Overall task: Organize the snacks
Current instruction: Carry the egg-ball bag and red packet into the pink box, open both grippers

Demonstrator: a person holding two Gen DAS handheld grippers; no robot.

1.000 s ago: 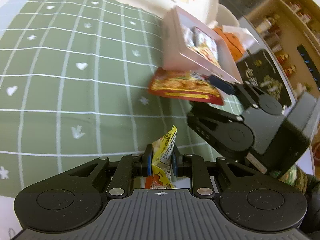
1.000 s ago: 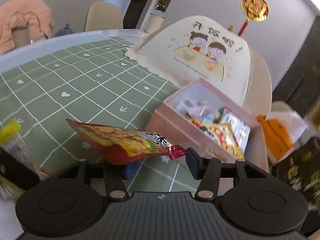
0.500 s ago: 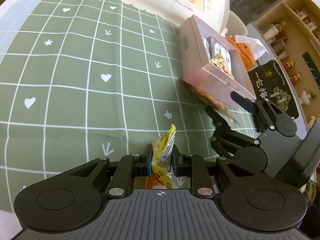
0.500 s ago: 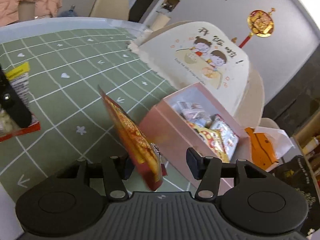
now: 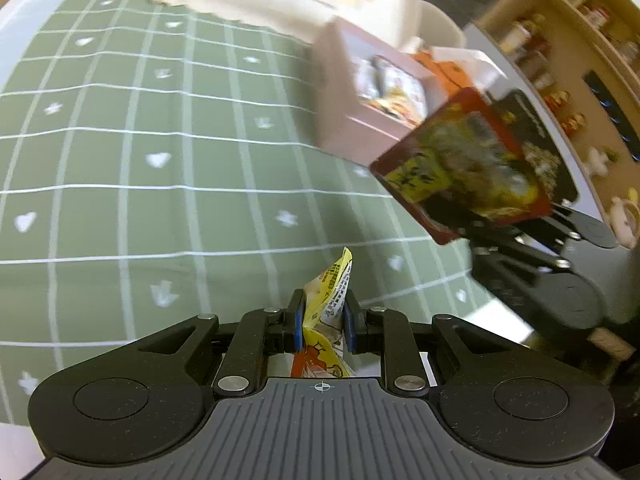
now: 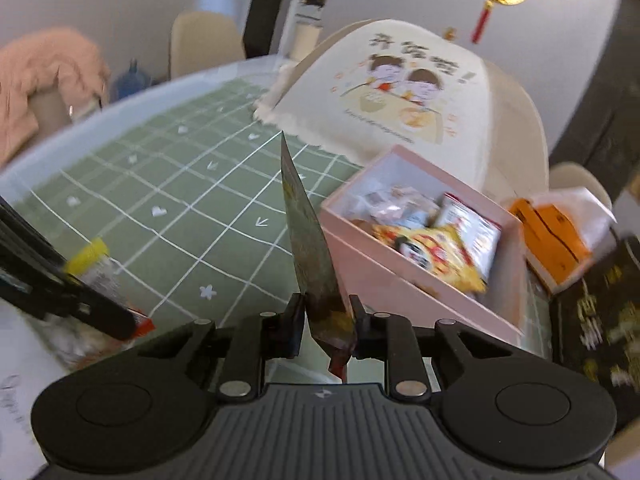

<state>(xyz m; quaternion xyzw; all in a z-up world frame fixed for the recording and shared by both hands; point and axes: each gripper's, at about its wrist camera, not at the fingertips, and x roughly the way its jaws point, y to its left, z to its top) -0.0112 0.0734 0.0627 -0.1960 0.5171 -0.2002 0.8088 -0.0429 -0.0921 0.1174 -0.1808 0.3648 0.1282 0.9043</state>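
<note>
Motion blurs the pink box (image 5: 360,92) ahead of the left gripper (image 5: 322,322); the yellow packet's (image 5: 326,312) lower end hides behind the gripper body.

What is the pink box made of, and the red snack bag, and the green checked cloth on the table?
The pink box looks like matte cardboard: stiff, flat walls with crisp edges. The red snack bag seems to be thin glossy plastic film or foil: it stands flat and sheet-thin between the right gripper's fingers. The green cloth lies flat; whether fabric or wipeable vinyl, I can't tell.
</note>
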